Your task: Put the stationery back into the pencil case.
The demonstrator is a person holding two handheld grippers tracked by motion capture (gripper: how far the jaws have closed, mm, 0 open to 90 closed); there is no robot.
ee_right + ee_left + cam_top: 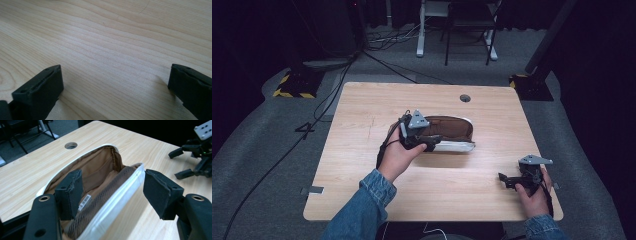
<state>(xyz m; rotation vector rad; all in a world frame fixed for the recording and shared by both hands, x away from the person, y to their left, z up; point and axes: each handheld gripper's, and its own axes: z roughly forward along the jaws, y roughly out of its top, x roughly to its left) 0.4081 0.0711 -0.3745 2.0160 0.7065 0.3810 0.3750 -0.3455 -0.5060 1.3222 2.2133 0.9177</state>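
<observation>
An open pouch [452, 131], white outside with a brown lining, lies in the middle of the wooden table [357, 175]. My left gripper [428, 142] hovers over its left end. In the left gripper view the pouch [100, 167] gapes open, and my left gripper [112, 187] straddles its near white wall: one jaw stands inside, the other outside, and neither pad presses on the wall. A small clear plastic piece [83, 201] lies inside by the inner jaw. My right gripper [508, 180] rests open near the table's front right corner; its jaws [115, 82] stand wide over bare wood.
A round cable hole [465, 98] sits in the table behind the pouch. Beyond the table stand a chair and white desk legs [420, 30], with cables on the grey floor. From the left gripper view, the right gripper [190, 160] is off to the right.
</observation>
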